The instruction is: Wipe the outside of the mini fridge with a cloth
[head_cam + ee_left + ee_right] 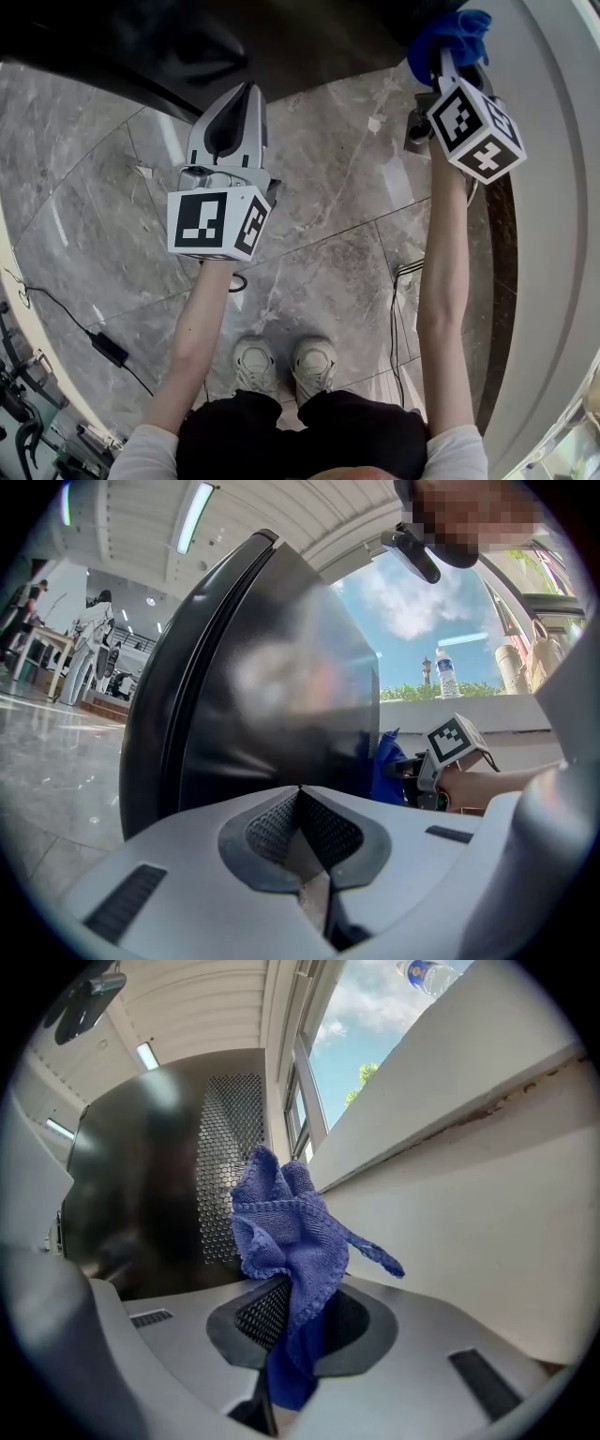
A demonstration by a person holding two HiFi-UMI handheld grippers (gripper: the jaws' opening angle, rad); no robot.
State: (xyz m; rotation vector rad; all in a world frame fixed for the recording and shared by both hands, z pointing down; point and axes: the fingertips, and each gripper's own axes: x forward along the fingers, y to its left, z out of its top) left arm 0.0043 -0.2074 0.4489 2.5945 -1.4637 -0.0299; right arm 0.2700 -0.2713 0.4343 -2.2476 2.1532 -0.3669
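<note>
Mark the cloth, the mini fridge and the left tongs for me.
cloth (pixel 286 1232), right gripper view, bunched blue middle.
mini fridge (pixel 272 696), left gripper view, glossy black side.
left tongs (pixel 300 794), left gripper view, where the tips meet.

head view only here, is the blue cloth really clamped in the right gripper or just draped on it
Observer: Clamped: the right gripper view shows the right gripper shut on the cloth, which bunches above it.
Operator: left gripper holding anything
Observer: No, the left gripper is shut and empty, aimed at the mini fridge, at its dark glossy side.
Operator: what's past the cloth
Observer: A perforated panel on the mini fridge.
</note>
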